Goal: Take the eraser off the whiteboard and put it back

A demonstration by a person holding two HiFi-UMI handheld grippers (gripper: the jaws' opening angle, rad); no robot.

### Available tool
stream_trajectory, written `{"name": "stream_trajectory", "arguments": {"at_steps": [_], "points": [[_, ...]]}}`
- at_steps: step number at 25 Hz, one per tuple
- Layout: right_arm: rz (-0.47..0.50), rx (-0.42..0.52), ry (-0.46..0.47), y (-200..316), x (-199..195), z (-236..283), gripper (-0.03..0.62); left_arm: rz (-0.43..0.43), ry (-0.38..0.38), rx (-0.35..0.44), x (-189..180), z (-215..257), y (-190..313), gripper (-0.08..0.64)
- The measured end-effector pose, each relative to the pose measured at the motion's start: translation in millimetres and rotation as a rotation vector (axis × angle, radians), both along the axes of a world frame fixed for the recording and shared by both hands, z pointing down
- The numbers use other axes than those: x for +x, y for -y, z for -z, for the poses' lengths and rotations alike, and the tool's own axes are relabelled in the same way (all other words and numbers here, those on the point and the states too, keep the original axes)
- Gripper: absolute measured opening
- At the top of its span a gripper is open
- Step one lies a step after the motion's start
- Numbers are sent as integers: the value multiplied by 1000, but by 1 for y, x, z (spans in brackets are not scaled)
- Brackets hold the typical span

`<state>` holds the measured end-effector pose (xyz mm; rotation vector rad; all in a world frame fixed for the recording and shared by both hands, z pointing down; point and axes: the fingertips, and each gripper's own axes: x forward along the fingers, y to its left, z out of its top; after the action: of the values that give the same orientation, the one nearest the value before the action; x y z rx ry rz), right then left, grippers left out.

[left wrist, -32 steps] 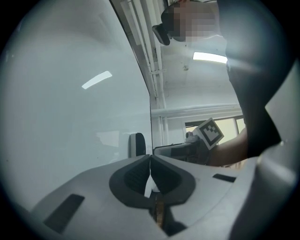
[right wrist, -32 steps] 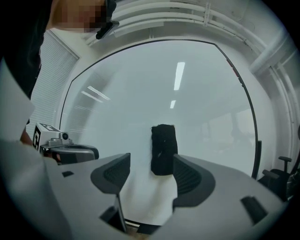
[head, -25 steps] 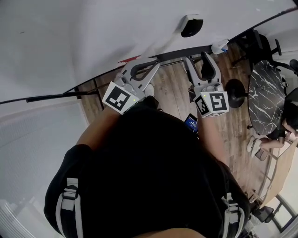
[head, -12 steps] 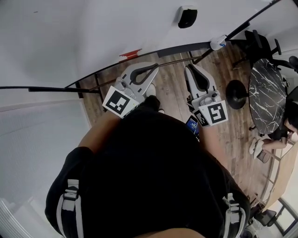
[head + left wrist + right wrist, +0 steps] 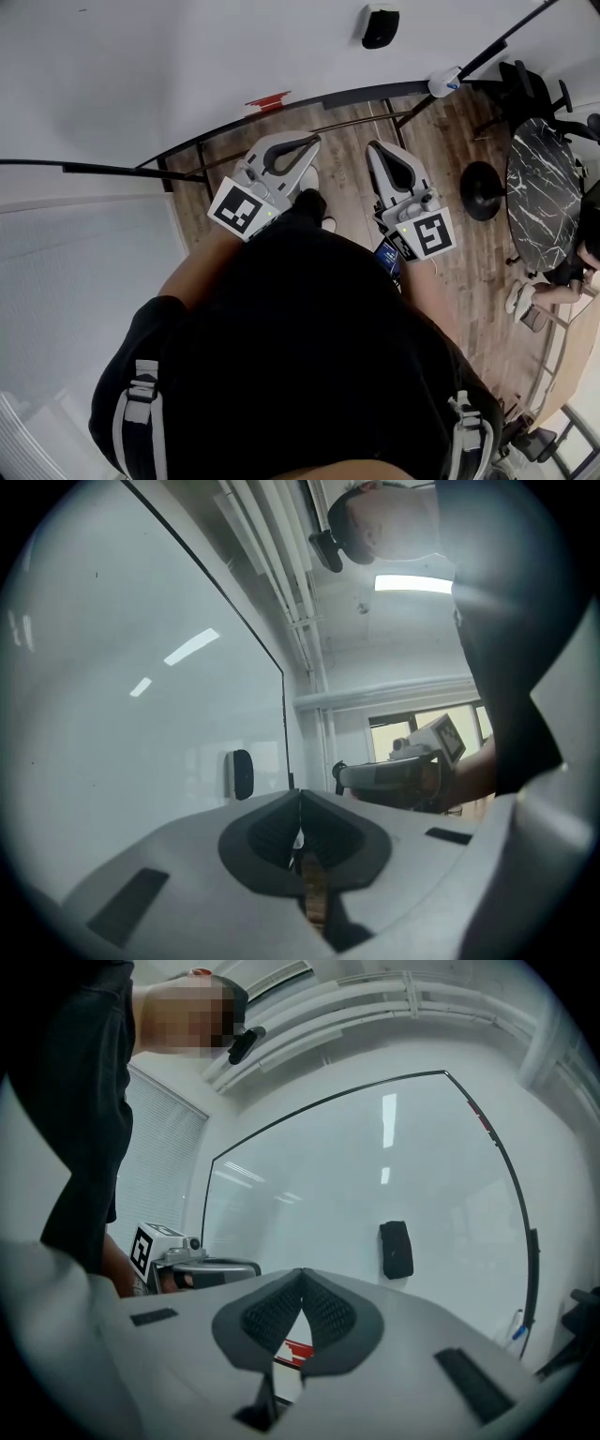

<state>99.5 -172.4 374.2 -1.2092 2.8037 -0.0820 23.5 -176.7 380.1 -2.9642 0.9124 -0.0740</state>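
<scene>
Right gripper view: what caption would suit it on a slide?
Right gripper, jaws just closed on nothing, faces the eraser on the whiteboard.

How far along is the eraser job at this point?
Done: cannot tell whether it was ever lifted; the eraser sits on the whiteboard. In hand: nothing; the left tool is shut and empty, and the right tool has just closed on nothing. Left: unclear; both hang short of the board.
</scene>
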Motion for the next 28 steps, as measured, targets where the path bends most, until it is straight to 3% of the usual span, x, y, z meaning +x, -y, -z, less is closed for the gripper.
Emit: {"name": "stream_trajectory", "arguments": {"at_steps": [28], "points": [[27, -29, -30, 3, -16, -10, 3, 26, -1, -13, -15, -3, -1, 5]]}}
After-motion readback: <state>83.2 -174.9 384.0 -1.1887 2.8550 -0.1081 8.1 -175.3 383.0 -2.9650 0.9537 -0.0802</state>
